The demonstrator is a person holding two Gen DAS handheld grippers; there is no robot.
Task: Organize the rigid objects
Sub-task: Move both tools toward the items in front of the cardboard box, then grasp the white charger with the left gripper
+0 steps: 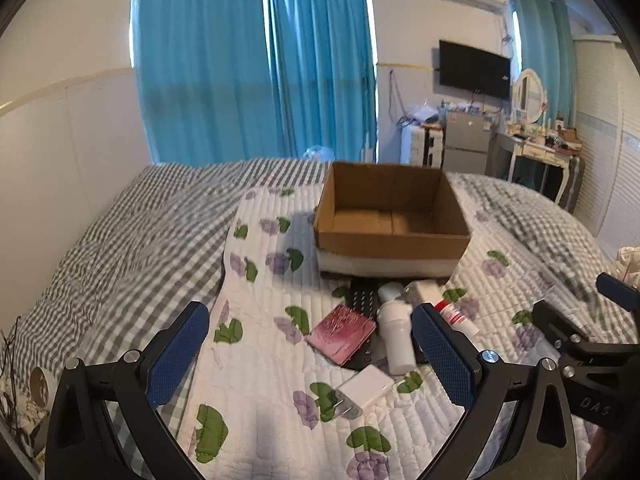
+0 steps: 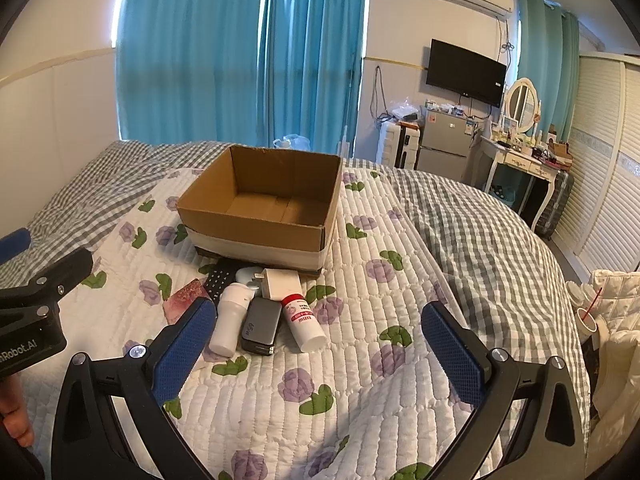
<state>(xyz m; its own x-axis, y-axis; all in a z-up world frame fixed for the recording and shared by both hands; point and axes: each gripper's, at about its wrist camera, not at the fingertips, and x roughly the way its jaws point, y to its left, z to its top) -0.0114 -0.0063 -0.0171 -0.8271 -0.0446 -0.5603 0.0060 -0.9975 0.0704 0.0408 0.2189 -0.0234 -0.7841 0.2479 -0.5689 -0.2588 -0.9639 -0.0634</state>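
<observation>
Cardboard box [image 2: 260, 208]: open-topped, bare inside, on the floral quilt [image 2: 360, 360], near the bed's middle.
Clutter: white bottle [image 2: 228, 320], grey case [image 2: 260, 328], red-capped tube [image 2: 304, 320], white charger [image 2: 280, 282], remote [image 2: 220, 278] and pink card [image 1: 342, 334] bunched just before the box.
Open room: bare quilt right of the pile.
Left gripper [image 1: 310, 356]: spread wide, empty.
Right gripper [image 2: 318, 350]: spread wide, empty.
</observation>
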